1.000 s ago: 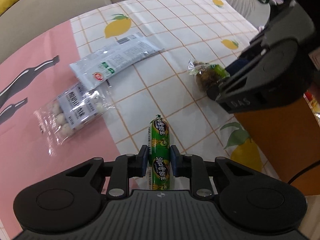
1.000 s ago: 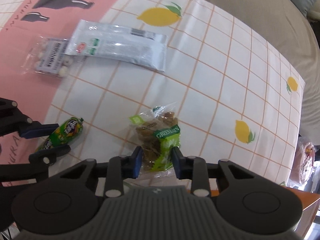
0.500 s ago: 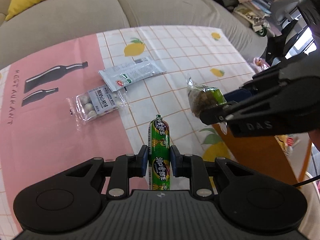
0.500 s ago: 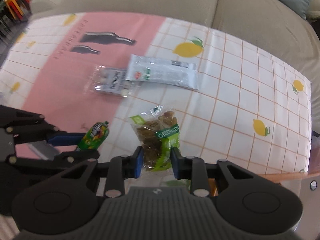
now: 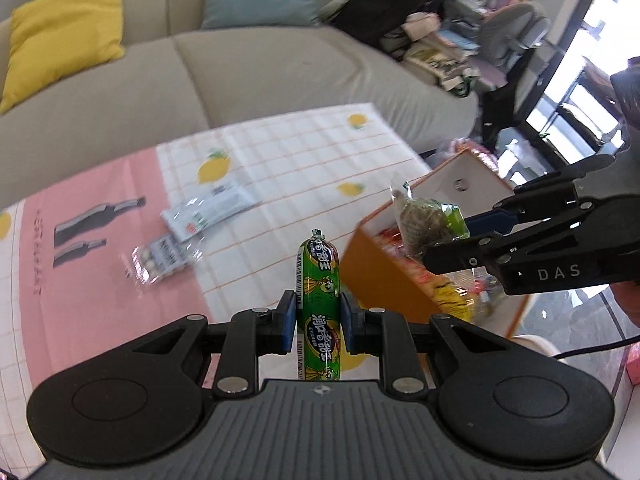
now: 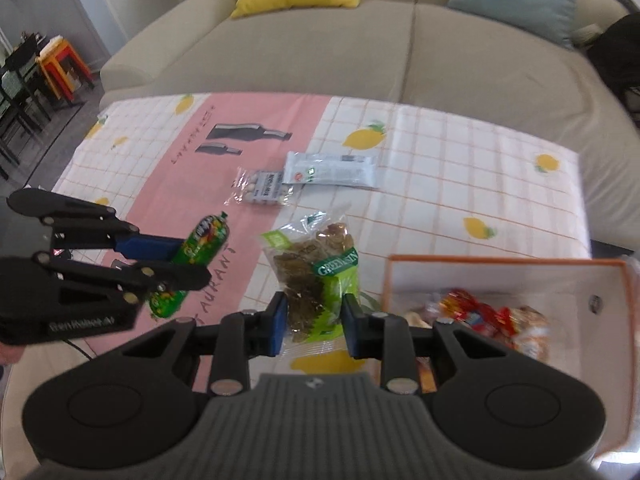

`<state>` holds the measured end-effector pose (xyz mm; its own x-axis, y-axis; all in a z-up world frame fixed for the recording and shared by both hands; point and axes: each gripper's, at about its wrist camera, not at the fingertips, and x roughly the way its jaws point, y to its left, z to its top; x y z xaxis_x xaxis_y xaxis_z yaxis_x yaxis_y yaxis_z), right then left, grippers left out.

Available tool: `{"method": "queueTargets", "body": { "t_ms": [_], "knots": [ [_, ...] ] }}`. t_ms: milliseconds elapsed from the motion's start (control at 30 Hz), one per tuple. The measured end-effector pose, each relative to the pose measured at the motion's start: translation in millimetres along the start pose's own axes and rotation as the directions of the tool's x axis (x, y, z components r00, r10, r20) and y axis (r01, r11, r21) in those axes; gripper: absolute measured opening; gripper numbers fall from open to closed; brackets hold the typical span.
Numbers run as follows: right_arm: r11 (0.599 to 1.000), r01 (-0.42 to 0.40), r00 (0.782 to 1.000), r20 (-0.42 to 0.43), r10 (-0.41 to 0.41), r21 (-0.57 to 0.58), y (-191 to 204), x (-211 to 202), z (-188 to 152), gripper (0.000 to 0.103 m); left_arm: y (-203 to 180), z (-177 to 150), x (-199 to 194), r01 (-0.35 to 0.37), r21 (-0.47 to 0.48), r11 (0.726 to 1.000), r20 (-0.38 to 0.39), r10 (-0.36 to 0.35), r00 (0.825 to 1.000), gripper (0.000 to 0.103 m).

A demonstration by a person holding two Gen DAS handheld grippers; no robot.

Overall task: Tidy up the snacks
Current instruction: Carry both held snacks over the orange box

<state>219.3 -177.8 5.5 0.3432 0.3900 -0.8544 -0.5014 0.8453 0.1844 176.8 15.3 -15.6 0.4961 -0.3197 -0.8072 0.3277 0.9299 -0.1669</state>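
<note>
My left gripper (image 5: 318, 320) is shut on a green sausage stick (image 5: 318, 276), held well above the tablecloth; from the right wrist view the same stick (image 6: 204, 240) shows at the left in that gripper (image 6: 176, 258). My right gripper (image 6: 312, 320) is shut on a clear bag of brown snacks with a green label (image 6: 316, 268), also lifted; the left wrist view shows this bag (image 5: 428, 224) over the orange box (image 5: 384, 264). The box (image 6: 508, 260) sits at the table's right end with several wrapped snacks inside.
A white flat packet (image 6: 332, 168) and a clear pack of white balls (image 6: 264, 188) lie mid-table on the pink and lemon-print cloth (image 6: 440, 184). A beige sofa (image 6: 360, 60) with yellow and blue cushions stands behind. Chairs and clutter stand around the room's edges.
Both grippers have risen off the table with their snacks and shifted toward the orange box, which has come into view. The table items look smaller and farther.
</note>
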Motion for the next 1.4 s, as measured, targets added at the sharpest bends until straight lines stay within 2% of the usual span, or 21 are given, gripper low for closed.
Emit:
{"method": "queueTargets", "body": {
  "t_ms": [233, 500, 733, 933, 1067, 1267, 1400],
  "knots": [
    [0.995, 0.091, 0.995, 0.037, -0.093, 0.048, -41, -46, -35, 0.027, -54, 20, -4, 0.058, 0.086, 0.995, 0.017, -0.06, 0.998, 0.025],
    [0.975, 0.207, 0.978, -0.007, -0.207, 0.08, -97, -53, -68, 0.027, -110, 40, 43, 0.122, 0.163, 0.979, -0.04, -0.117, 0.992, 0.025],
    [0.955, 0.271, 0.961, -0.093, -0.261, 0.118, -151, -23, -76, 0.027, -136, 55, 104, 0.154, 0.17, 0.973, -0.117, -0.135, 0.984, 0.025],
    [0.944, 0.305, 0.945, -0.165, -0.283, 0.126, -182, 14, -81, 0.027, -144, 59, 153, 0.145, 0.179, 0.973, -0.168, -0.115, 0.979, 0.025],
    [0.942, 0.311, 0.939, -0.195, -0.284, 0.126, -191, 31, -81, 0.027, -143, 62, 181, 0.136, 0.172, 0.976, -0.2, -0.101, 0.975, 0.025],
    [0.941, 0.307, 0.932, -0.243, -0.267, 0.142, -206, 57, -80, 0.027, -145, 62, 223, 0.108, 0.188, 0.976, -0.288, -0.051, 0.956, 0.025],
    [0.943, 0.296, 0.933, -0.257, -0.252, 0.151, -212, 67, -81, 0.027, -145, 63, 241, 0.102, 0.185, 0.977, -0.311, -0.041, 0.95, 0.025]
  ]
}}
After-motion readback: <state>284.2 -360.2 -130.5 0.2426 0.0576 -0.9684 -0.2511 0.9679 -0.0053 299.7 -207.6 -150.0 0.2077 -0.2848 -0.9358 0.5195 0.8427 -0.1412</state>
